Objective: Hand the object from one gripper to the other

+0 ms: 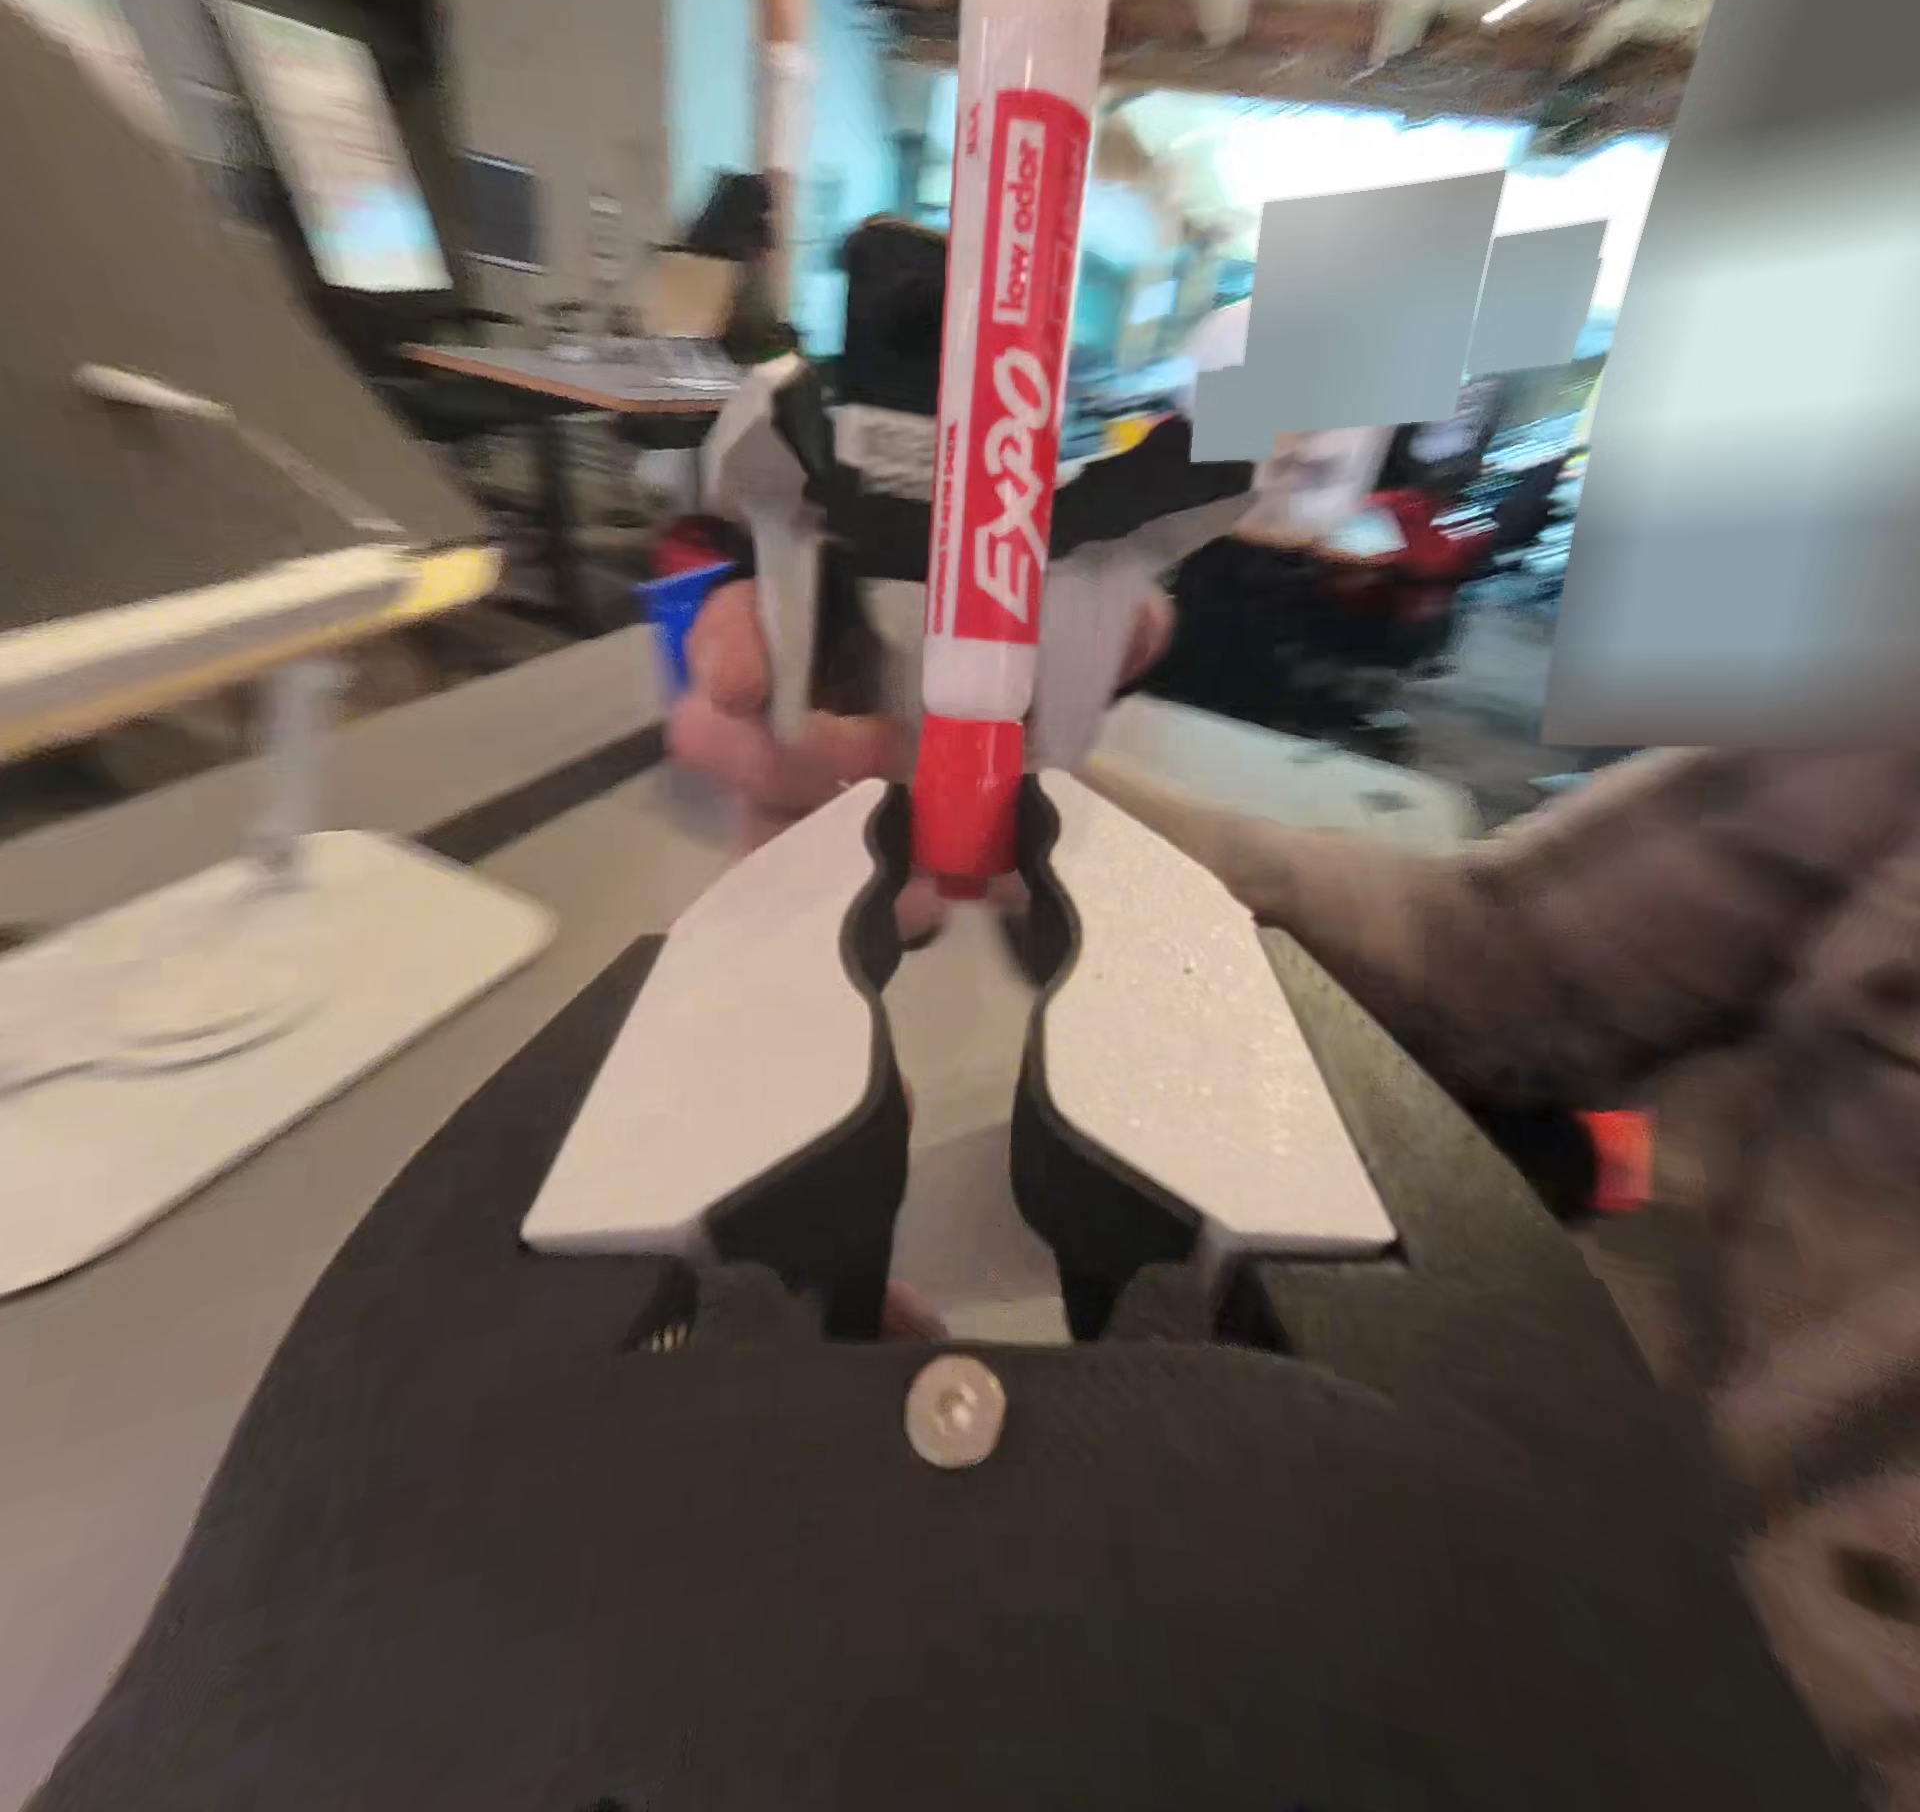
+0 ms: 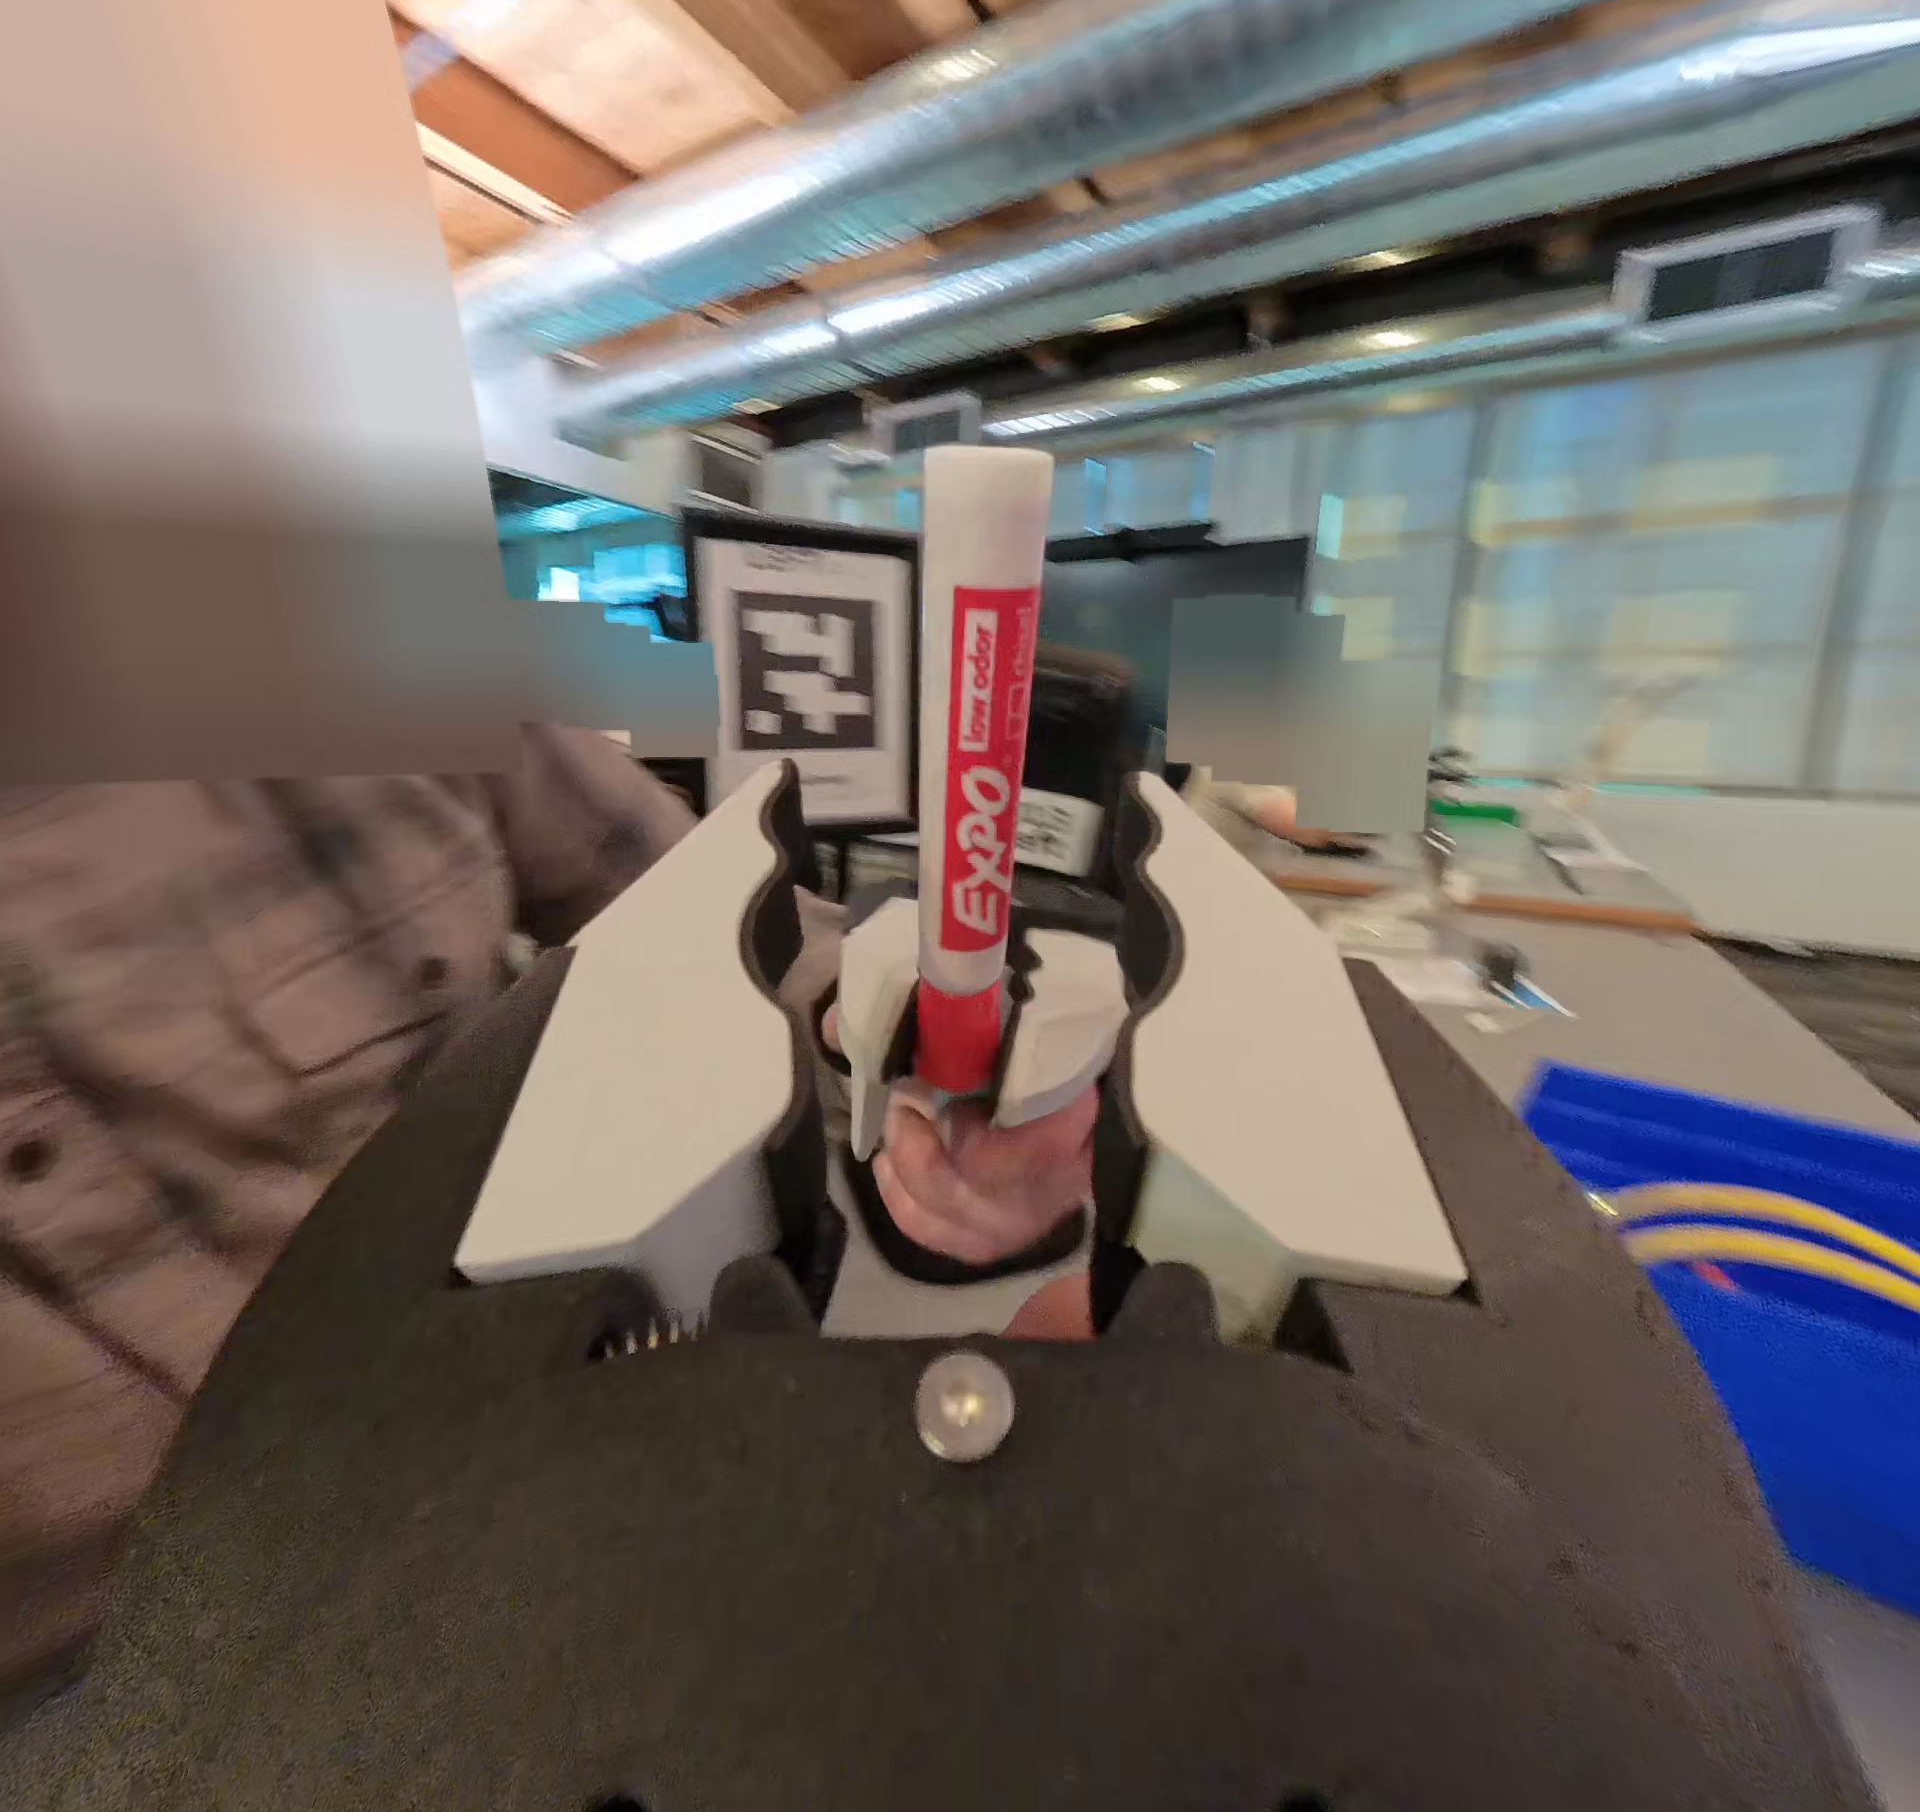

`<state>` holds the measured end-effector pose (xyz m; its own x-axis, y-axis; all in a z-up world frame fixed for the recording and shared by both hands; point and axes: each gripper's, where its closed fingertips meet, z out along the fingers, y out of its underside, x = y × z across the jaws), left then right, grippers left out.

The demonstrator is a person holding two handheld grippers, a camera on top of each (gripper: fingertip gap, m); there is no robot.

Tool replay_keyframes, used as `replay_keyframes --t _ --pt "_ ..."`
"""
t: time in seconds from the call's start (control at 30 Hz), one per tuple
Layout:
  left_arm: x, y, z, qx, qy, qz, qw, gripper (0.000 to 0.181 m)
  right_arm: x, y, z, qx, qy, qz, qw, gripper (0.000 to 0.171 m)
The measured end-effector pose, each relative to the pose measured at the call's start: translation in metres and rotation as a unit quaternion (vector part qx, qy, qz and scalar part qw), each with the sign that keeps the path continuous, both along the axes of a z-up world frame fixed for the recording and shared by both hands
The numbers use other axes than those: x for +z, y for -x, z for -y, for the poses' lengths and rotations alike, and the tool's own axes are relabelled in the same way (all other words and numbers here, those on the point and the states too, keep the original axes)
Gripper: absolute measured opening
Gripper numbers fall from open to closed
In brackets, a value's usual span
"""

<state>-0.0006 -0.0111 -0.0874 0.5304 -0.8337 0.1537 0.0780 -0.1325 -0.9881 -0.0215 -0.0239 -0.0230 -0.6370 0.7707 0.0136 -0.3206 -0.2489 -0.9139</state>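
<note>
A white whiteboard marker (image 1: 1008, 360) with a red label and red cap stands upright. My left gripper (image 1: 961, 812) is shut on its red cap (image 1: 966, 796), held above the counter. My right gripper (image 2: 961, 796) is open and faces the left one. The marker (image 2: 982, 723) stands in line with the gap between its jaws, without touching them. In the left wrist view, the right gripper's fingers (image 1: 774, 557) spread to either side of the marker's barrel, behind it. In the right wrist view, the left gripper (image 2: 961, 1045) clamps the cap, with a hand below it.
A white monitor stand base (image 1: 208, 1014) sits on the grey counter (image 1: 312, 1347) at the left. A blue bin (image 2: 1766, 1295) with yellow cables is at the right. A black-and-white tag board (image 2: 805, 661) stands behind. A grey sleeve (image 1: 1558, 931) reaches in from the right.
</note>
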Motion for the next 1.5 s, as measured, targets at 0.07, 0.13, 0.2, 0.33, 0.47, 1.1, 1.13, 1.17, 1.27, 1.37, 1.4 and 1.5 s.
replay_keyframes --t 0.07,0.13,0.2,0.33,0.47,1.1,1.13,1.17,1.27,1.37,1.4,1.5 --pt "-0.008 0.020 -0.016 0.085 -0.043 -0.074 0.993 0.020 -0.004 0.009 -0.015 -0.040 0.009 0.021 0.999 0.068" --pt "-0.018 0.043 -0.032 0.179 -0.085 -0.174 0.965 0.020 -0.004 0.014 -0.027 -0.077 0.017 0.025 0.997 0.075" --pt "-0.019 0.060 -0.040 0.237 -0.112 -0.230 0.937 0.020 -0.007 0.018 -0.032 -0.103 0.011 0.031 0.994 0.080" --pt "-0.012 0.095 -0.050 0.326 -0.181 -0.344 0.862 0.020 -0.017 0.022 -0.035 -0.118 -0.012 0.059 0.991 0.087" --pt "-0.010 0.107 -0.051 0.358 -0.205 -0.389 0.823 0.020 -0.020 0.029 -0.051 -0.158 0.004 0.072 0.985 0.087" --pt "-0.021 0.099 -0.043 0.341 -0.182 -0.351 0.853 0.054 -0.011 0.032 -0.064 -0.173 0.098 -0.007 0.980 0.016" --pt "-0.022 0.097 -0.040 0.327 -0.162 -0.323 0.873 0.059 -0.010 0.030 -0.064 -0.175 0.091 -0.011 0.980 0.016" --pt "-0.022 0.094 -0.037 0.310 -0.136 -0.286 0.897 0.062 -0.009 0.027 -0.064 -0.181 0.080 -0.016 0.980 0.017" --pt "-0.017 0.083 -0.025 0.235 -0.029 -0.111 0.965 0.065 0.003 0.016 -0.059 -0.197 0.050 -0.056 0.978 0.017" --pt "0.001 0.079 -0.015 0.133 0.085 0.129 0.979 0.064 0.015 0.016 -0.049 -0.283 -0.047 -0.085 0.954 0.016" --pt "0.008 0.083 -0.013 0.106 0.107 0.197 0.969 0.061 0.016 0.020 -0.042 -0.320 -0.105 -0.087 0.938 0.017" --pt "0.022 0.098 -0.014 0.056 0.144 0.319 0.935 0.054 0.010 0.038 -0.015 -0.421 -0.326 -0.086 0.842 0.017"
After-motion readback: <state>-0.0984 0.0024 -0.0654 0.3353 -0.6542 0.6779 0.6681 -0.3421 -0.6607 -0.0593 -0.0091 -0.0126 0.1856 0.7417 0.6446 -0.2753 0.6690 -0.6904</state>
